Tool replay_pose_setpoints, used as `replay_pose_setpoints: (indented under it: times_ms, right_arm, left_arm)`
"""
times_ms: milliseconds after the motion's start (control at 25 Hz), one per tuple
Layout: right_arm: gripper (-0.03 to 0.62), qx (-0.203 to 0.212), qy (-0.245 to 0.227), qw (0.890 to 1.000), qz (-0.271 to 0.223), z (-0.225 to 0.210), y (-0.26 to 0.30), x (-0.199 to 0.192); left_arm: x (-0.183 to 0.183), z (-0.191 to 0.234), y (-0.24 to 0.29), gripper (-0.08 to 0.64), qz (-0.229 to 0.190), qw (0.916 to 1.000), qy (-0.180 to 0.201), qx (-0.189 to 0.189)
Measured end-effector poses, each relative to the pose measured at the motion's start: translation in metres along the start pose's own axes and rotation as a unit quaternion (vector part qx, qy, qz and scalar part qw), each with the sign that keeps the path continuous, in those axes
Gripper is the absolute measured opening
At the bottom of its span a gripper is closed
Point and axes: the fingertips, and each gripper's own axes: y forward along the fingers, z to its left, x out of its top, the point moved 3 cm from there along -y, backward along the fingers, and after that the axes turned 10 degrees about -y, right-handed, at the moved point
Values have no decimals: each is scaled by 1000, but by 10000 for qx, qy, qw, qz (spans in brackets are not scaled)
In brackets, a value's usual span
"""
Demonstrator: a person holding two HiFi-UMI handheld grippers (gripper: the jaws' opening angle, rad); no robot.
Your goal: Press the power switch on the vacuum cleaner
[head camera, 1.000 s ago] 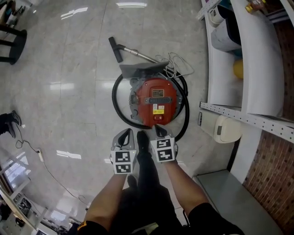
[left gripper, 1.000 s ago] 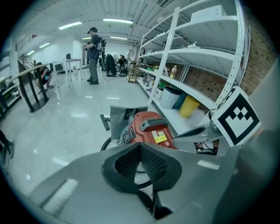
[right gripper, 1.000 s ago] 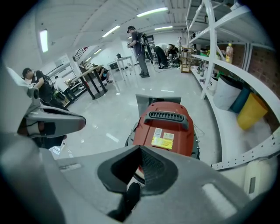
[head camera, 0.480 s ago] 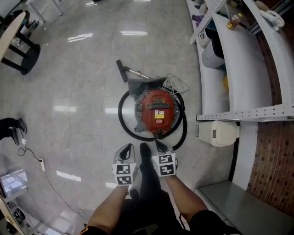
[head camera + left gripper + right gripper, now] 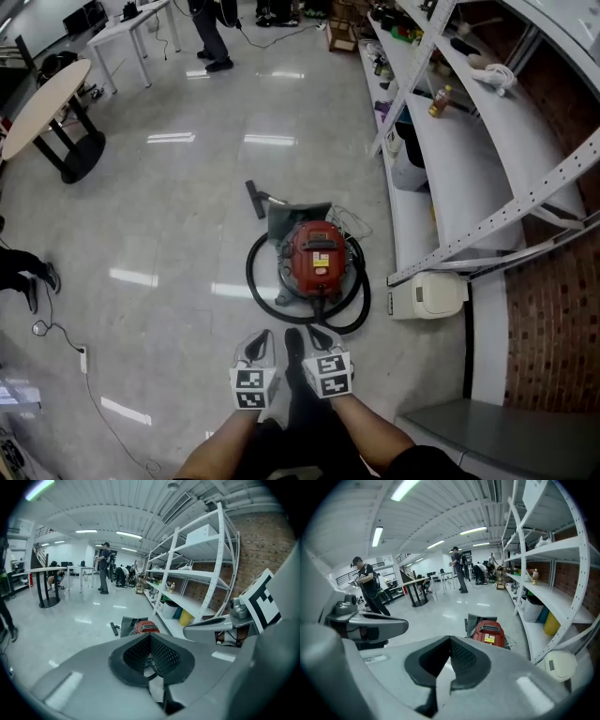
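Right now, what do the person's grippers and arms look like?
Both the left gripper and right gripper are grey, with tapering jaws lined by dark mesh-textured pads. Each carries a white cube with black square markers. No cables show; the forearms are unsleeved.

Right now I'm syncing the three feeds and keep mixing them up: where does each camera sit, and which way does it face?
Head view: on the person's head, facing steeply down at the vacuum cleaner; both forearms, left gripper and right gripper show.
Left gripper view: rides the left gripper, facing forward past its shut jaws; right gripper at right.
Right gripper view: rides the right gripper, same heading, jaws shut; left gripper at left.
Shared: both gripper views show the vacuum cleaner.
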Motion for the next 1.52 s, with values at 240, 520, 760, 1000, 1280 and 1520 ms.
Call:
replay_pose_setpoints:
  times_ms: [240, 520, 760, 1000, 1280, 1520]
  right_arm:
    - [-8, -145, -115, 9997, -189, 46, -72, -10]
    - [-8, -154, -134, 9983, -547, 100, -158, -13]
    - [-8, -73, -207, 9980, -590, 128, -215, -13]
    - [-8, -236, -121, 9959, -861, 124, -256, 1]
    - [-8, -305, -123, 9911, -1289, 109, -304, 16]
    - [-8, -250, -181, 9899, -1382, 92, -340, 7]
  left_arm:
    - [-19, -10, -96, 14, -147, 9996, -17, -242]
    - [-37, -37, -193, 15, -215, 9964, 205, -791]
    - [-50, -70, -245, 15, 53, 9921, 394, -1189]
    - [-40, -87, -274, 15, -170, 9916, 389, -1226]
    - [-32, -109, -292, 15, -499, 9921, 328, -1107]
    - [-36, -144, -303, 15, -759, 9905, 182, -1134]
